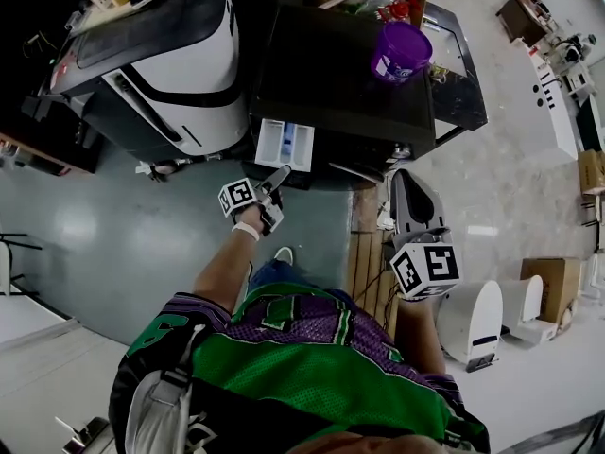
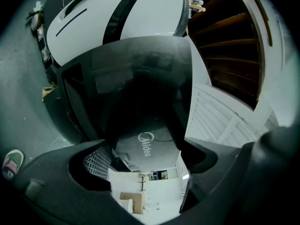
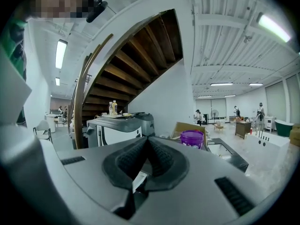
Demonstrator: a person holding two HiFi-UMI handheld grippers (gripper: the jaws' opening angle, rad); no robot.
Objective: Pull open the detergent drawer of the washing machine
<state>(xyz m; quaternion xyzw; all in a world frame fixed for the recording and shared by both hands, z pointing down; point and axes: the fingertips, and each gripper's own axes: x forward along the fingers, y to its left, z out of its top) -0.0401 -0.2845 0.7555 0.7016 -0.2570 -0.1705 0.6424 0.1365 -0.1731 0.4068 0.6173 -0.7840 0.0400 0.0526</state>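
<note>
I am looking down at a black washing machine [image 1: 340,74] whose detergent drawer [image 1: 284,145] stands out from its front, white and blue compartments open to view. The drawer lies straight ahead of the left gripper [image 1: 277,180], its front edge at the fingertips and its long axis running from the machine toward them. In the left gripper view the fingers [image 2: 98,163] are set wide, and the drawer's glossy front with its logo fills the gap. They appear to press on its two edges, so I judge it gripped. The right gripper [image 1: 405,180] is well off to the right of the left fingers, beside the machine, its fingers [image 3: 129,161] closed together on nothing. The left hand is nearer, so any further pull would run straight back along the drawer's axis.
</note>
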